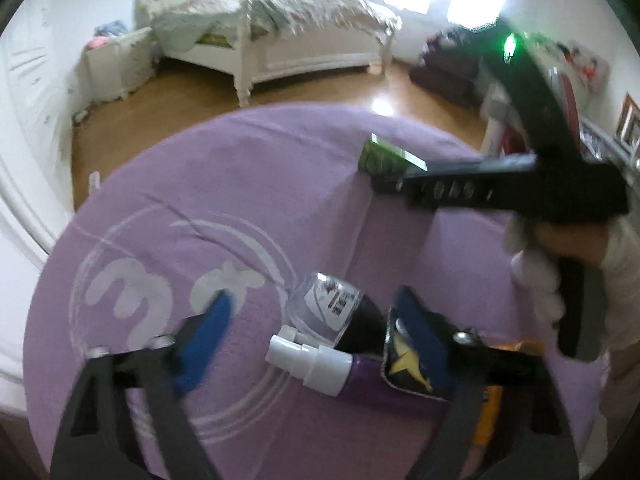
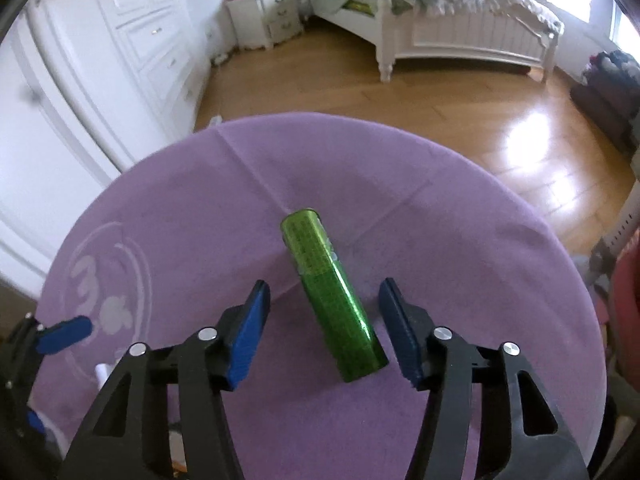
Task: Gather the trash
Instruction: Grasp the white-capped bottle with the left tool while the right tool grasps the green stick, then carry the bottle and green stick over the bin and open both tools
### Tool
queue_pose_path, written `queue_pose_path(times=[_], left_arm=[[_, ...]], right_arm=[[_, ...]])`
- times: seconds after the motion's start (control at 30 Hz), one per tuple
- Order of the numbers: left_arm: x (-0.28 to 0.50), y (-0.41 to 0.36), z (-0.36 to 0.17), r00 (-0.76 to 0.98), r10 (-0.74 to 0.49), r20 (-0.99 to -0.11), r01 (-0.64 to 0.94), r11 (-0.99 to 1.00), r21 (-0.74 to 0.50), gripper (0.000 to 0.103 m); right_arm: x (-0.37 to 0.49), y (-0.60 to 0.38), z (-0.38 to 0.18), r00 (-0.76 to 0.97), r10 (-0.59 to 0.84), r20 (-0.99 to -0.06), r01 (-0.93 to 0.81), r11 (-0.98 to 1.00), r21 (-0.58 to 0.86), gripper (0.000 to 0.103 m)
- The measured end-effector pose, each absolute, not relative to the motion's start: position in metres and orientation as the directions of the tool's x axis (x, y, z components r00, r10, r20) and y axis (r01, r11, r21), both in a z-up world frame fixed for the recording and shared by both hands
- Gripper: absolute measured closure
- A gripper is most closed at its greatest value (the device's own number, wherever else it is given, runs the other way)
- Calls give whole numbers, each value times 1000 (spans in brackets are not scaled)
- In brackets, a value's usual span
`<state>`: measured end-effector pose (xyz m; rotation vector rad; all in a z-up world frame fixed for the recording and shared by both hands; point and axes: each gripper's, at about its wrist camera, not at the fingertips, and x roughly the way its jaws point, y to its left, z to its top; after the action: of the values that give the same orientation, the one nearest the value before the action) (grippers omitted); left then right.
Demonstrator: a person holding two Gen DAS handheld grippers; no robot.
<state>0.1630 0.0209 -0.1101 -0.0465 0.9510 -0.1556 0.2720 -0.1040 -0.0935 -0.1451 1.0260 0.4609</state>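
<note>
A white bed [image 2: 460,12] with a rumpled cover stands at the far side of the room on a wooden floor [image 2: 400,112], with white wardrobe doors [image 2: 100,60] along the left wall and a small white nightstand [image 2: 268,12] beside the bed. Nearer, a round table under a purple cloth [image 2: 180,208] fills most of both views; a pale printed emblem [image 1: 160,292] marks the cloth.

On the cloth lies a green box [image 2: 332,300], long and glossy, pointing away from the right wrist camera. The right gripper [image 2: 324,320] hangs over it with its blue pads on either side of the box, both apart from it, so the jaws stand open around it without pressing. A gloved hand [image 1: 536,276] holds this gripper in the left wrist view.

The left gripper [image 1: 316,336] is also open. Between its blue pads lie a clear bottle with a dark cap [image 1: 336,308] and a purple spray bottle with a white nozzle [image 1: 328,364]. A dark wrapper with a yellow star [image 1: 404,372] sits against the right pad; whether the pad presses it I cannot tell.
</note>
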Motion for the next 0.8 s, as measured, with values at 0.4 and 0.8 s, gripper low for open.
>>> queue_pose_path(times=[0.4, 0.8], left_arm=[[160, 35, -112, 611, -130, -781, 133, 989, -61, 63], [134, 20, -73, 685, -213, -696, 106, 975, -194, 63]], right_arm=[[202, -157, -61, 473, 471, -744, -428, 861, 273, 82], [109, -259, -23, 585, 565, -582, -379, 825, 420, 82]])
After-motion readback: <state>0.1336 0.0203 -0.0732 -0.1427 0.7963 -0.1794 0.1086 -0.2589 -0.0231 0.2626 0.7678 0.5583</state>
